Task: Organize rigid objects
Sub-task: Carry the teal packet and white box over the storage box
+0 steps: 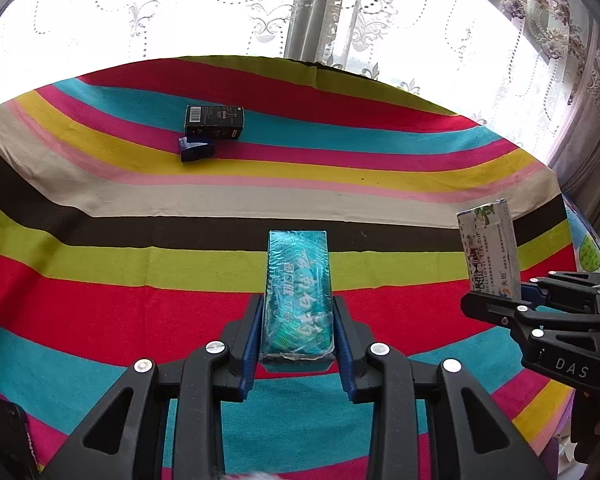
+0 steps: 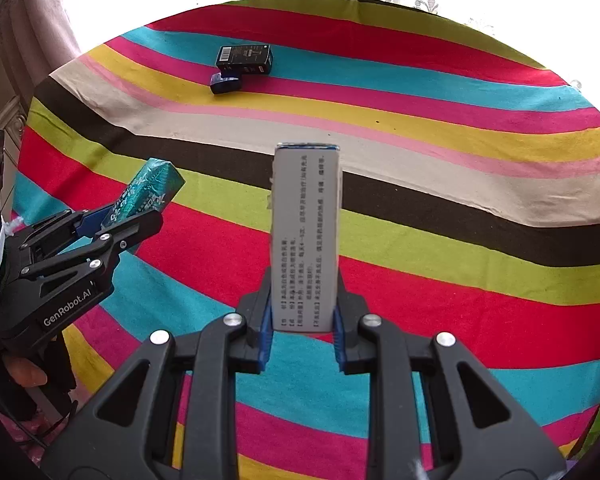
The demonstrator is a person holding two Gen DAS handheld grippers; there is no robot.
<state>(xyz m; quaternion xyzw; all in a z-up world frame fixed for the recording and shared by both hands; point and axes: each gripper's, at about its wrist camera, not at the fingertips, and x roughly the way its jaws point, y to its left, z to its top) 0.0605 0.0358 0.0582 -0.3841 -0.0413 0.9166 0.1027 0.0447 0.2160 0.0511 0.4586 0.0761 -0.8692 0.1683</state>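
My left gripper (image 1: pixel 298 312) is shut on a teal foil-wrapped box (image 1: pixel 298 292) and holds it above the striped tablecloth (image 1: pixel 140 288). It also shows in the right wrist view (image 2: pixel 136 216) at the left, with the teal box (image 2: pixel 152 188) sticking out. My right gripper (image 2: pixel 304 304) is shut on a white medicine box (image 2: pixel 306 236) with printed text, held upright above the cloth. It shows in the left wrist view (image 1: pixel 500 300) at the right edge with the white box (image 1: pixel 490 248).
A black box (image 1: pixel 214 122) and a small dark blue box (image 1: pixel 196 150) lie touching at the far side of the table, also in the right wrist view (image 2: pixel 244 58) (image 2: pixel 225 82). Lace curtains (image 1: pixel 340 12) hang behind the table.
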